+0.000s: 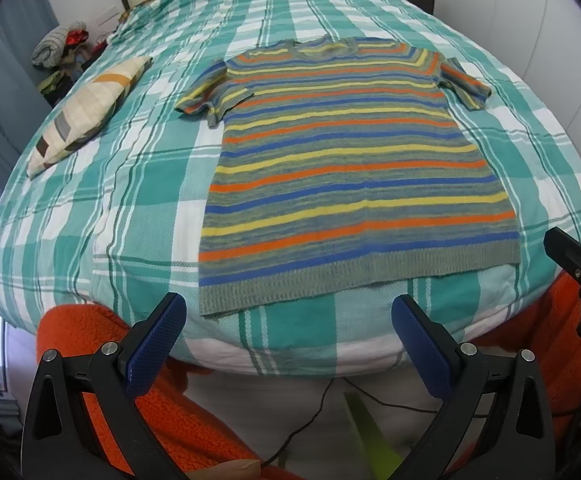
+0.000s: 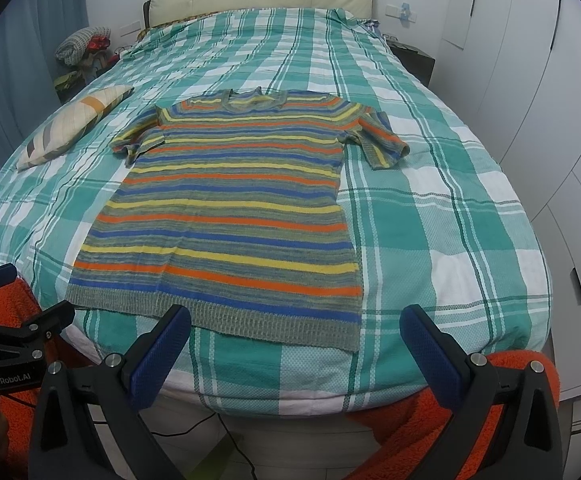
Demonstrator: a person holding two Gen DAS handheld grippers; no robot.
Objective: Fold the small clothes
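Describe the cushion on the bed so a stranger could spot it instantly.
Start at the bed's green-and-white plaid cover. Left of the striped knit top, near the edge, lies the cushion. Unlike the flat top, it is plump and cream, with diagonal orange, grey and brown bands.

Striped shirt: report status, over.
Left hand-held gripper open, right hand-held gripper open, both empty. Striped shirt flat, unfolded. Pillow clear of it.
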